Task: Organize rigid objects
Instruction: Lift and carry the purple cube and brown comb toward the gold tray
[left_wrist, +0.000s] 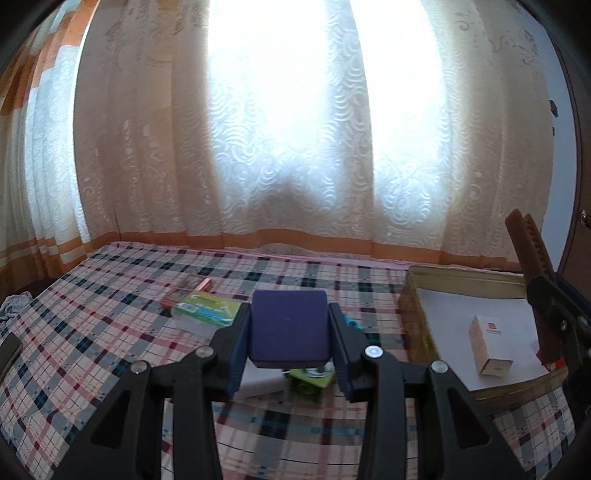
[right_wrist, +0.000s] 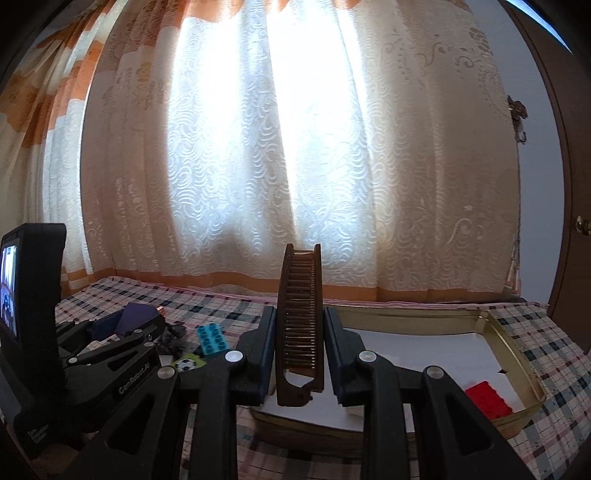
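Checked bedspread (left_wrist: 110, 332) lies bare in front, open towards the curtain. The left gripper (left_wrist: 290, 332) is clamped on a navy case (left_wrist: 288, 325), lifted above a green toy (left_wrist: 308, 380) and green box (left_wrist: 207, 310). The right gripper (right_wrist: 300, 354) clenches a brown comb (right_wrist: 301, 314) upright over the gold tin's (right_wrist: 517, 332) near rim; inside lie a red brick (right_wrist: 487, 400) and carton (left_wrist: 487, 350).

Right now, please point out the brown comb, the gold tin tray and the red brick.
brown comb (right_wrist: 301, 314), right wrist view, its teeth.
gold tin tray (right_wrist: 517, 350), right wrist view, right wall.
red brick (right_wrist: 487, 400), right wrist view, top face.
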